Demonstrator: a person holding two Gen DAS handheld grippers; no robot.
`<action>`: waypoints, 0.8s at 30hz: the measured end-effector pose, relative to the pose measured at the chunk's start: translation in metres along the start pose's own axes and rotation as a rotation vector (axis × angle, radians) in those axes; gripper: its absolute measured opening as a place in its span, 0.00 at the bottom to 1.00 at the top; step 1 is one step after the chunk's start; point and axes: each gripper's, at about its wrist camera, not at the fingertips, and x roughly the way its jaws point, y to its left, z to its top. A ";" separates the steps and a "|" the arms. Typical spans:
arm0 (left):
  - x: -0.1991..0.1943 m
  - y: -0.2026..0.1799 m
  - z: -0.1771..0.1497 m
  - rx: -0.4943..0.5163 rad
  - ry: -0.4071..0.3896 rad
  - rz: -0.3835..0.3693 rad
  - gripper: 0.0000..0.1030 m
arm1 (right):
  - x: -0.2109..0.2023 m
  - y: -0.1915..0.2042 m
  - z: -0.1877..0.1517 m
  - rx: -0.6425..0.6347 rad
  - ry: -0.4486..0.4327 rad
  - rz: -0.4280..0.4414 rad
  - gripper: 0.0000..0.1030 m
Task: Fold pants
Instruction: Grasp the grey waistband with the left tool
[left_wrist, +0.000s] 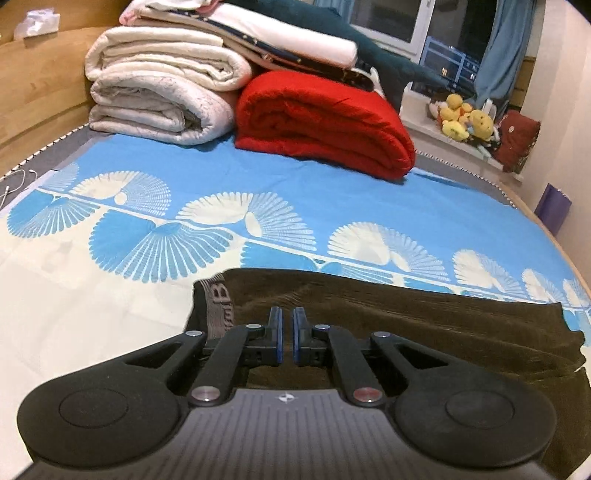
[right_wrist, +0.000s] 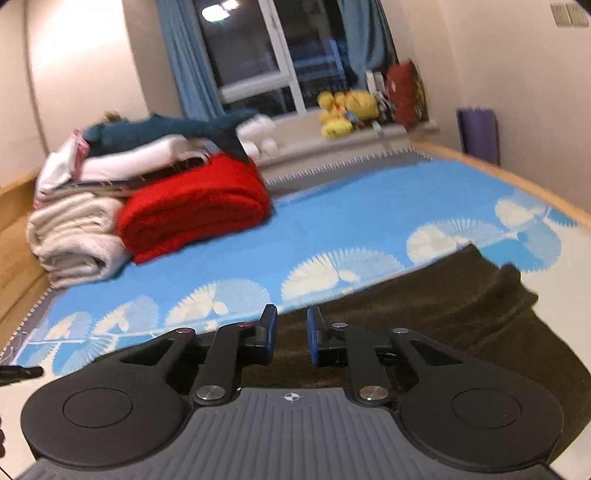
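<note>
- The dark brown pants (left_wrist: 424, 325) lie flat on the near part of the bed (left_wrist: 229, 173); their right end runs out of the left wrist view, and both hand-held grippers cover their near edge.
- The waistband (left_wrist: 218, 306) shows at the pants' left end, its lettering too cut off to read.
- The right wrist view is blurred, so the far things there are hard to make out.
- Left hand-held gripper (left_wrist: 287, 332): jaws nearly together with a thin gap, nothing seen between them, above the pants near the waistband.
- Right hand-held gripper (right_wrist: 291, 339): jaws parted with a clear gap, empty, over the pants' far edge.
- Far left on the bed, a red blanket (left_wrist: 325, 125) touches a stack of white quilts (left_wrist: 159, 92).
- Yellow plush toys (left_wrist: 467, 118) sit on the far windowsill, well apart from the pants.
</note>
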 end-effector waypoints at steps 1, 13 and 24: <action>0.007 0.005 0.005 0.000 0.002 0.001 0.05 | 0.009 0.001 0.004 0.008 0.021 -0.007 0.21; 0.119 0.040 0.017 -0.039 0.042 -0.030 0.09 | 0.084 0.007 0.015 -0.162 0.115 0.002 0.28; 0.245 0.006 0.040 0.178 0.101 -0.023 0.70 | 0.102 -0.031 0.014 -0.224 0.187 -0.083 0.28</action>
